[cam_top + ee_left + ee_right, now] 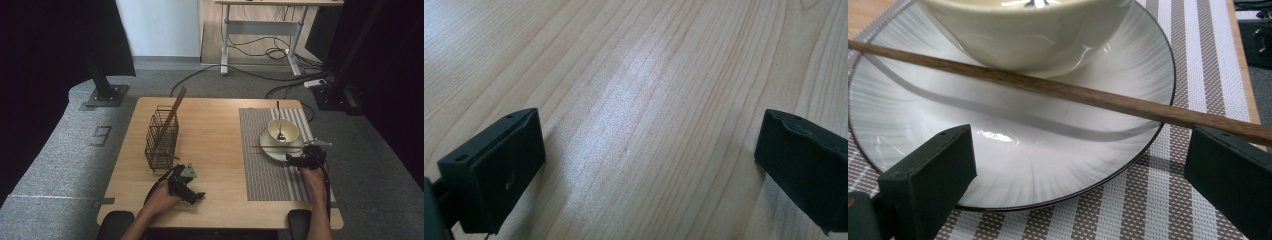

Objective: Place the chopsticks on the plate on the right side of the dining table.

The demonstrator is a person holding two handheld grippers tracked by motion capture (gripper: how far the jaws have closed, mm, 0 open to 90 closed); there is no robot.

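Right gripper view: the right claw (1078, 175) stands released, its jaws spread wide, with nothing between them. Directly ahead, a wooden chopstick (1058, 91) lies across a white plate (1013, 170), bridging the rim on both sides. A cream bowl (1028, 35) sits on the plate just behind the chopstick; whether the two touch cannot be told. The plate rests on a striped woven placemat (1158, 210).

High view: the plate (272, 150) and bowl (286, 127) stand at the right of the wooden surface (215, 150), on the placemat (265, 180). A metal spoon (280, 125) stands in the bowl. The chopstick (265, 146) lies crosswise on the near part of the plate. The right claw (300, 159) is just beside the plate's near-right edge. A wire basket (161, 140) at the left holds a second chopstick (175, 107), leaning upright.

Left gripper view: the left claw (649, 165) is released, jaws wide apart over bare wood.

Handling assessment:
- The chopstick is judged light, stiff and thin. It is smooth and may roll on the glazed rim.
- Recommended hold: the right-hand portion that overhangs the rim, where the jaws can close from both sides without contacting the plate.
- The plate and bowl are probably ceramic: hard, slippery and fragile. Avoid pressing down on the rim, which could tip the plate.
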